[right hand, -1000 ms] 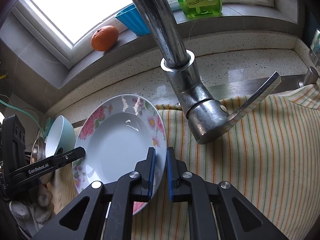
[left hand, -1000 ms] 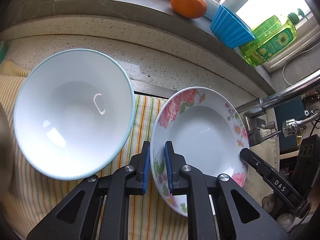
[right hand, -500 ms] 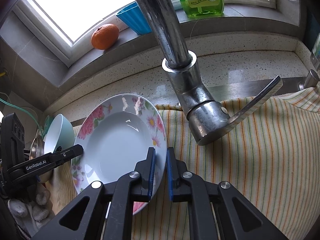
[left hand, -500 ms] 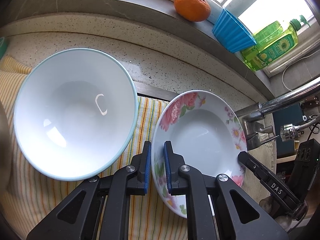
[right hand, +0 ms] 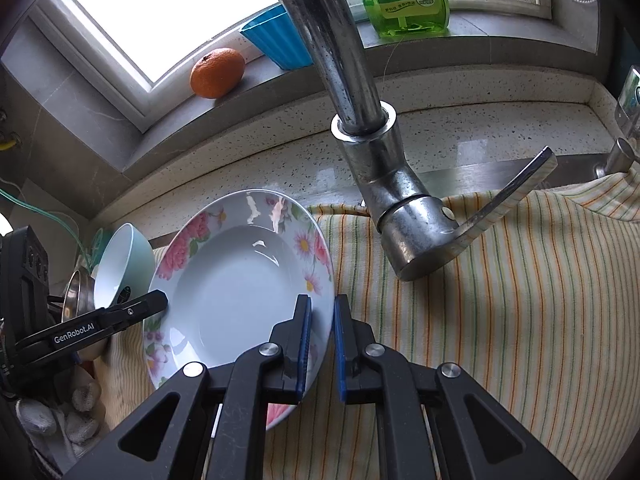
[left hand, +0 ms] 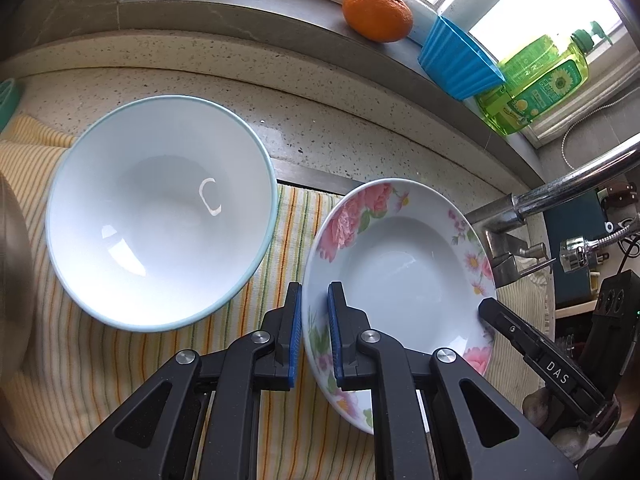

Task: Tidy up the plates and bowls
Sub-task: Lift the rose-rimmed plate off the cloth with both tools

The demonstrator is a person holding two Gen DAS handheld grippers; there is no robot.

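Note:
A floral-rimmed deep plate (left hand: 400, 264) is held tilted above the striped cloth (left hand: 120, 360). My left gripper (left hand: 314, 312) is shut on its left rim. My right gripper (right hand: 320, 328) is shut on its opposite rim, and the plate (right hand: 240, 288) fills the middle of the right wrist view. A white bowl with a pale blue rim (left hand: 156, 208) leans tilted on the cloth left of the plate; it also shows in the right wrist view (right hand: 124, 264). The right gripper's finger (left hand: 536, 356) shows at the plate's right edge.
A chrome faucet (right hand: 380, 160) stands right of the plate, over the striped cloth (right hand: 520, 300). A metal bowl (right hand: 76, 296) sits beyond the white bowl. An orange (left hand: 378, 14), a blue cup (left hand: 456, 64) and a green soap bottle (left hand: 540, 84) stand on the window sill.
The plate, held by both grippers, has shifted slightly lower and toward the right in the left wrist view. Both grips are unchanged.

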